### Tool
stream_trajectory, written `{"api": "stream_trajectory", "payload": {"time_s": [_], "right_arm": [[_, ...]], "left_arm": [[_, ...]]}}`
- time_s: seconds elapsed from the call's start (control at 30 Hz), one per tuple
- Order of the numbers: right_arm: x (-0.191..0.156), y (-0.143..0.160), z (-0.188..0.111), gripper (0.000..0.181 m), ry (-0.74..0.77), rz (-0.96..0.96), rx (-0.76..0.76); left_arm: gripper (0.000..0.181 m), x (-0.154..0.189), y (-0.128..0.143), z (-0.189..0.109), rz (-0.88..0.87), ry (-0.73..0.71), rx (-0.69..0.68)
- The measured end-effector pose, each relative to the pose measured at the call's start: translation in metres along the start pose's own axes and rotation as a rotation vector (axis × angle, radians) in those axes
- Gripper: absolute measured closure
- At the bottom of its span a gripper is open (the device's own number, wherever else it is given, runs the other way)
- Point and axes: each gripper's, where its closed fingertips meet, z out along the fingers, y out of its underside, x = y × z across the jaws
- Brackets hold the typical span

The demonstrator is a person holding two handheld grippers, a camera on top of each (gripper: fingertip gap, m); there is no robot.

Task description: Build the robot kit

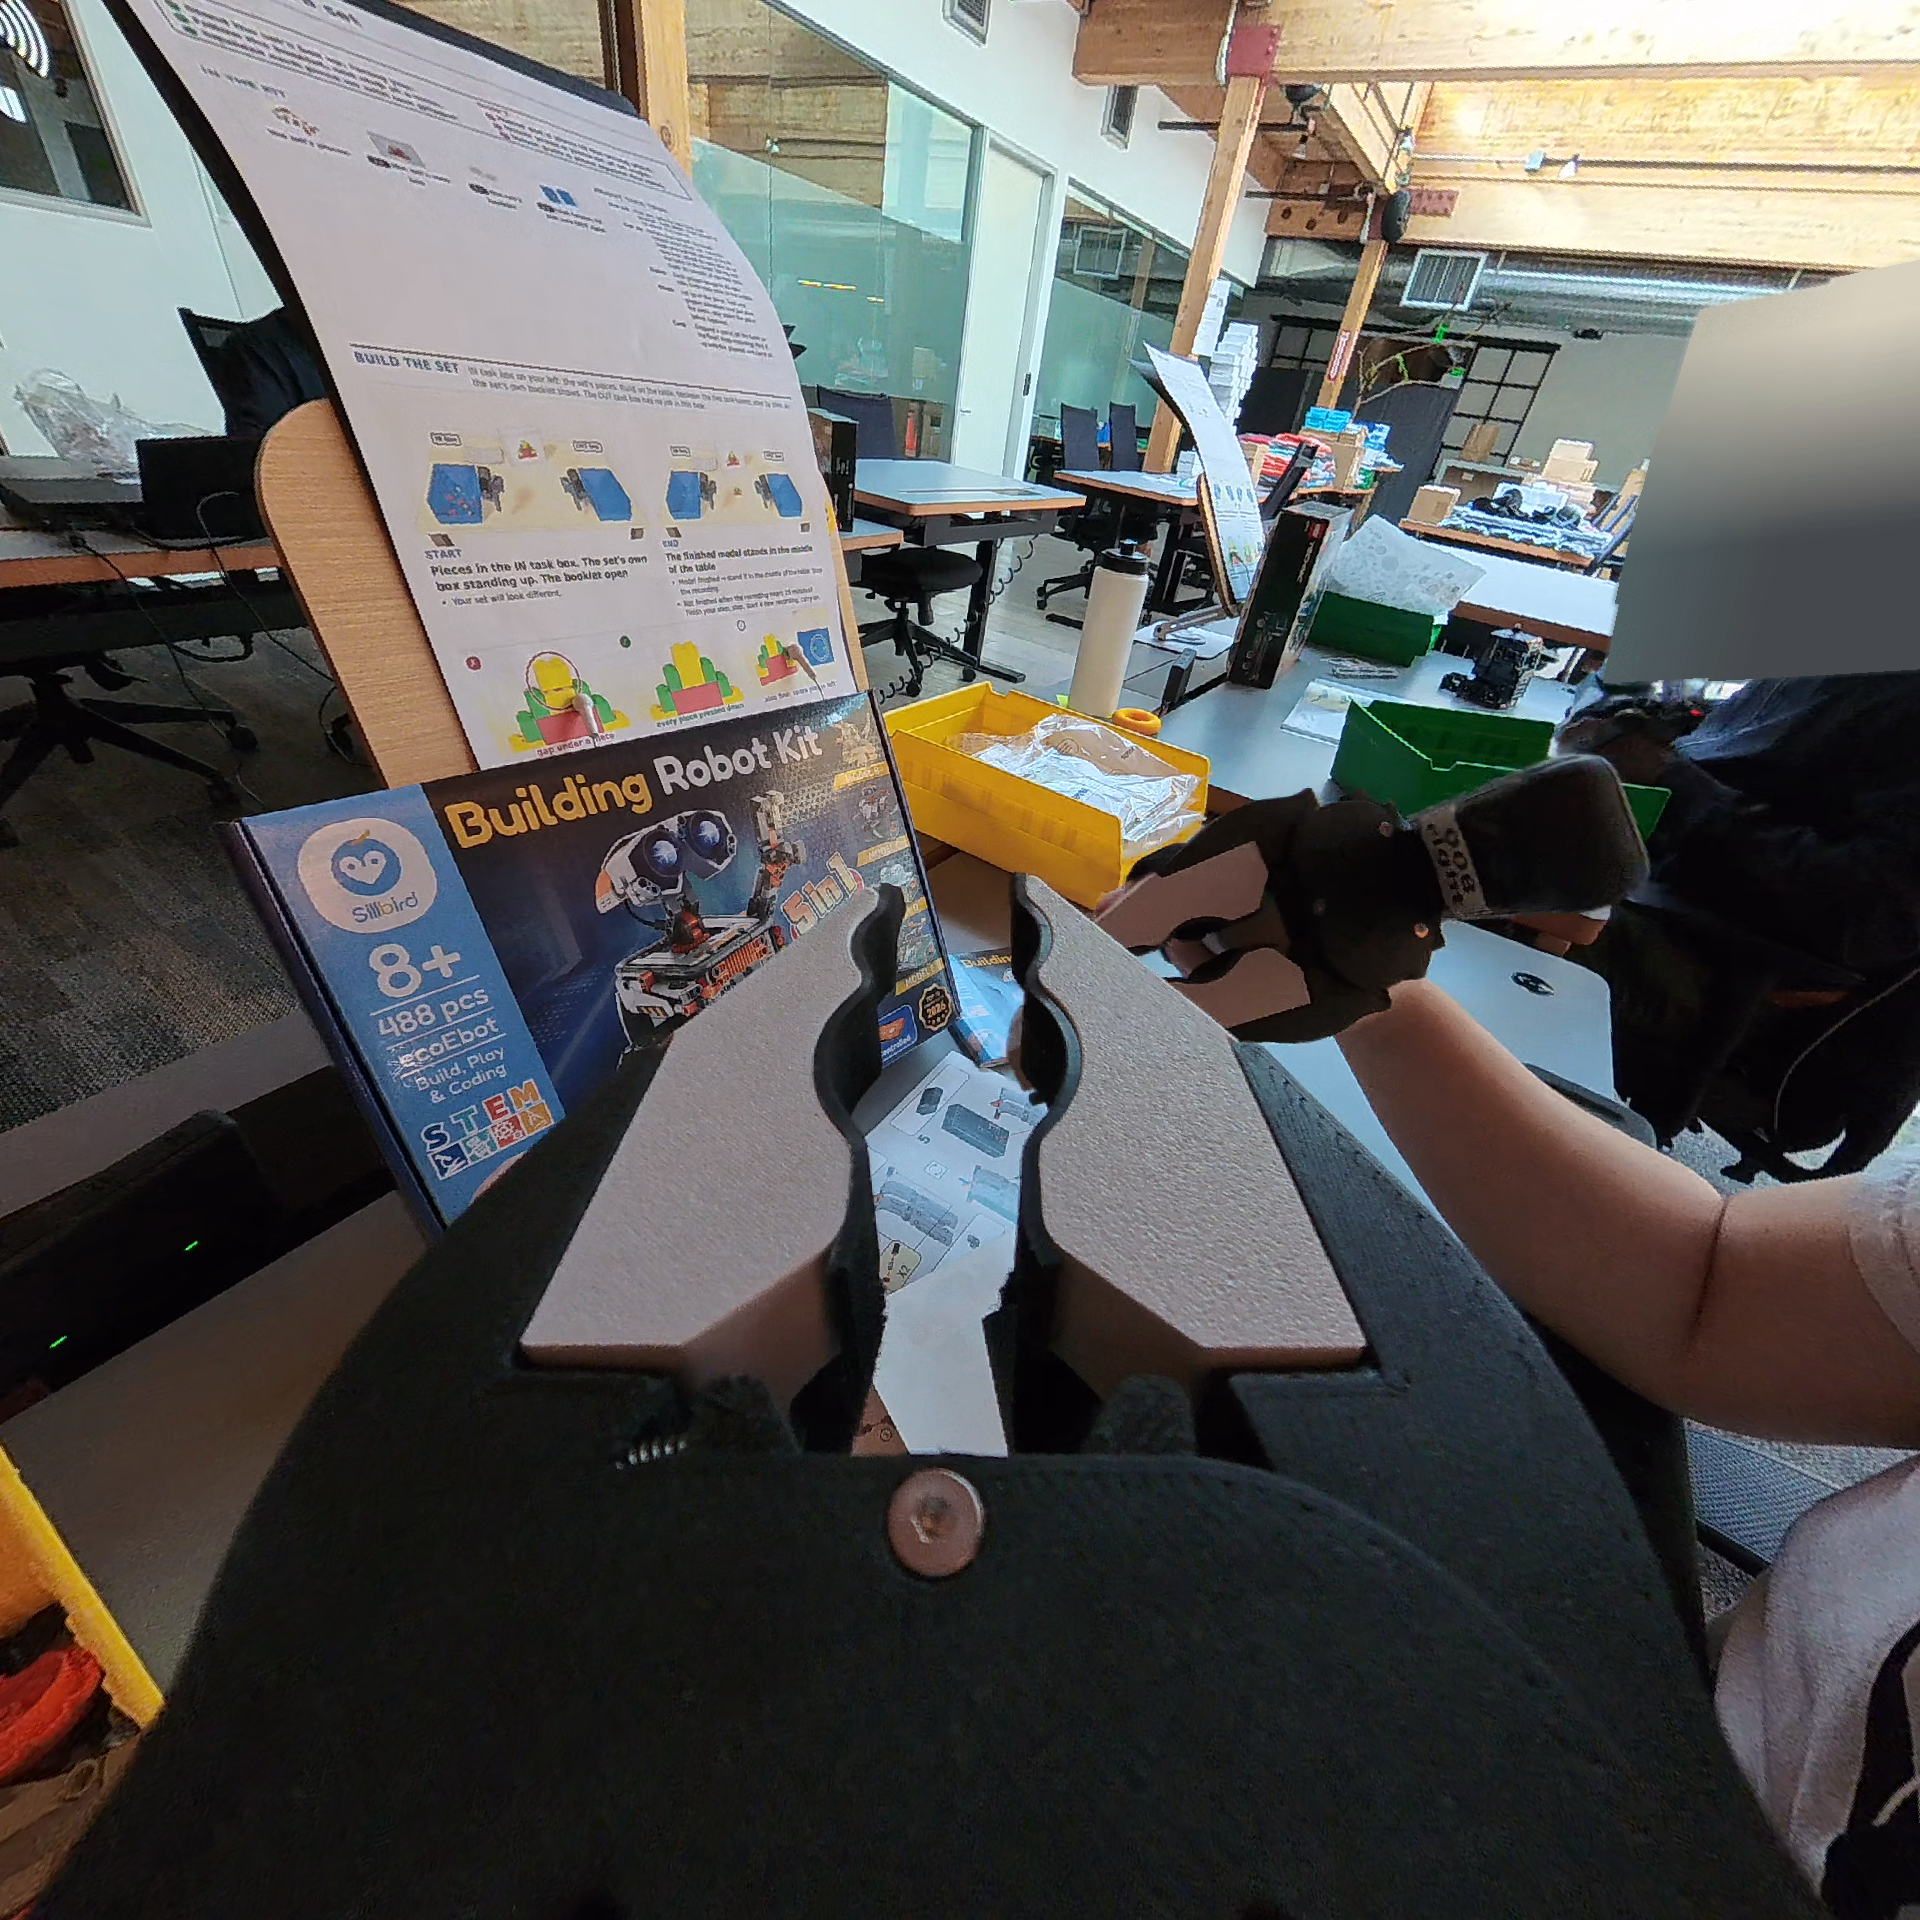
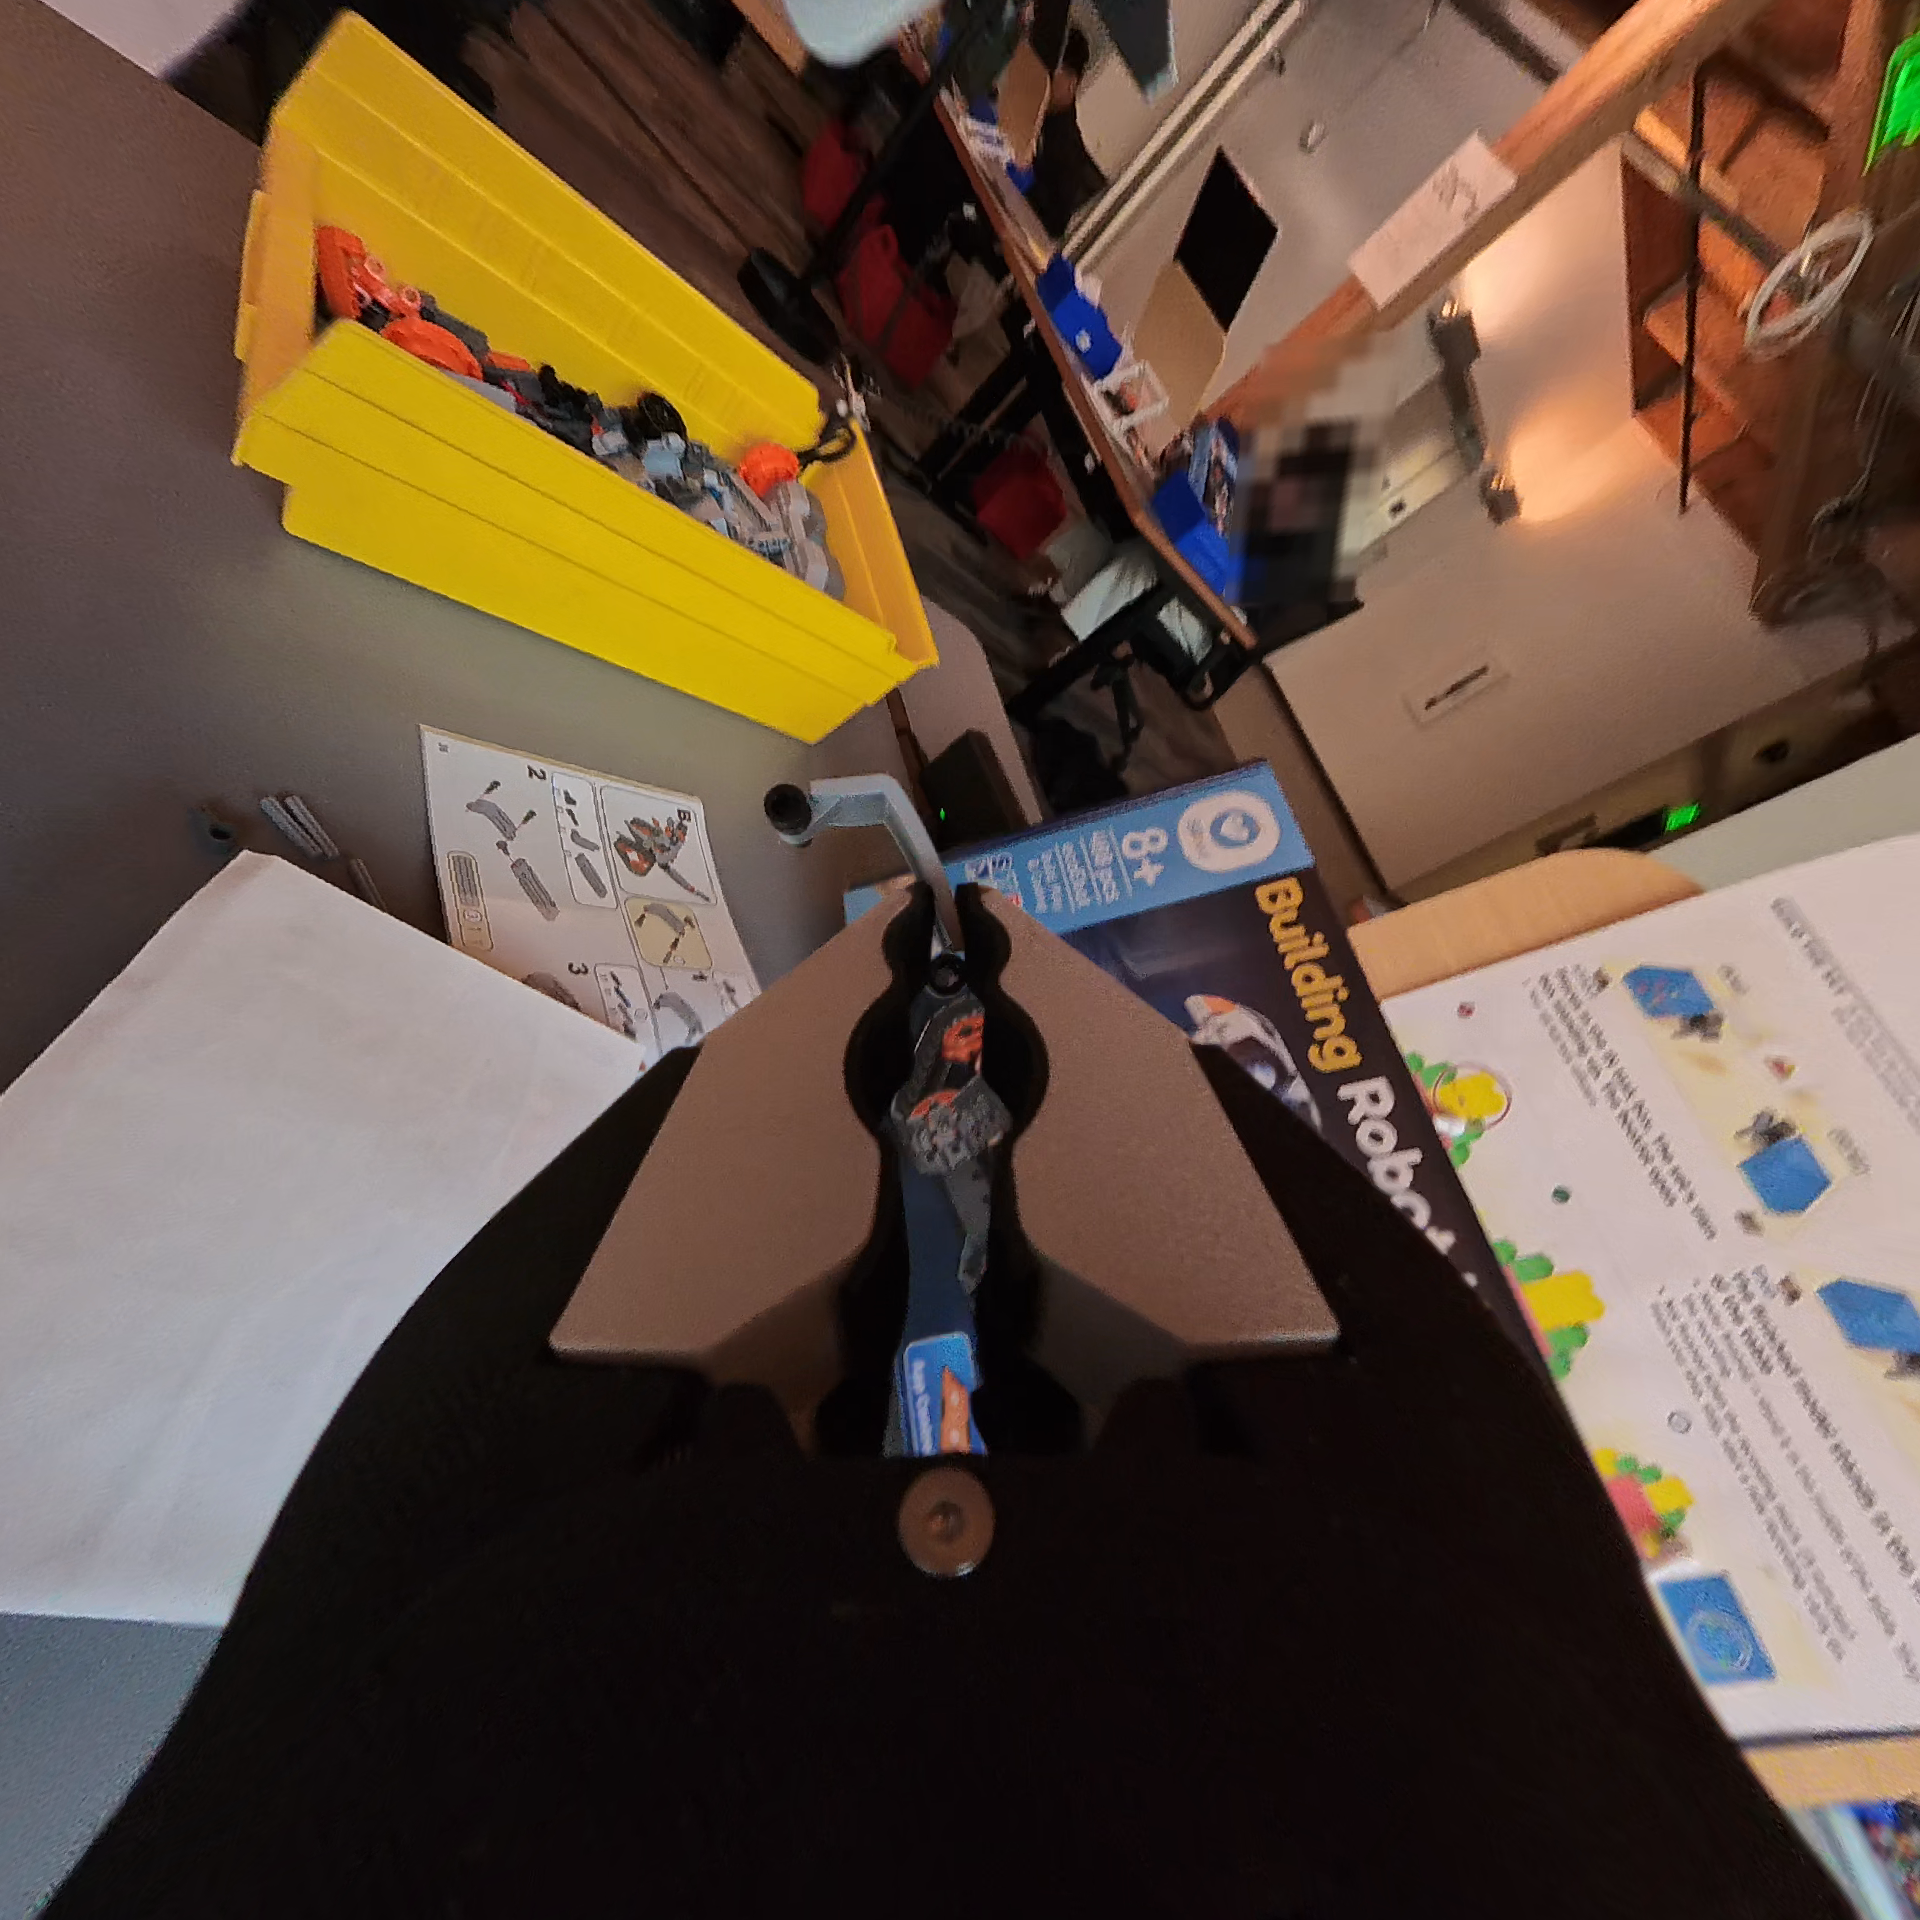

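My right gripper [image 2: 943, 909] is shut on a bent light-grey beam [image 2: 883, 821] with a black pin at its far end, held above the grey table [image 2: 156, 644]. It also shows in the left wrist view [image 1: 1174, 914], held by a hand. My left gripper [image 1: 958, 914] is open and empty, its fingers a small gap apart. It hovers over an open instruction booklet [image 1: 935, 1174], just in front of the upright blue building-kit box [image 1: 499, 966]. The box [image 2: 1195, 914] and booklet [image 2: 582, 883] also show in the right wrist view.
A yellow bin [image 2: 582, 613] holds several orange, grey and black parts. Another yellow bin [image 1: 997, 831] holds plastic bags. An instruction sheet [image 1: 540, 416] stands on a wooden board behind the box. A white sheet [image 2: 260, 1195] and small grey parts [image 2: 301, 831] lie on the table. My right fingertips sit around 15 cm from my left ones.
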Motion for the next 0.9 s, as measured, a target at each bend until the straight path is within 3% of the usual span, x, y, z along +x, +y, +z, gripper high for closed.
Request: {"api": "stream_trajectory", "payload": {"time_s": [0.13,0.27,0.6,0.9], "right_arm": [[-0.005,-0.02,-0.004,0.177,0.009,-0.109,0.096],[-0.008,-0.015,-0.002,0.177,0.006,-0.137,0.082],[-0.012,-0.023,-0.002,0.177,-0.013,-0.126,0.165],[-0.016,-0.044,-0.014,0.178,-0.018,-0.133,0.328]], "left_arm": [[0.162,0.0,0.0,0.0,0.001,0.0,0.0],[0.162,0.001,0.0,0.001,0.003,0.002,-0.005],[0.161,0.003,0.003,0.003,0.007,0.005,-0.02],[0.162,0.002,0.002,0.0,0.009,0.0,-0.015]]}}
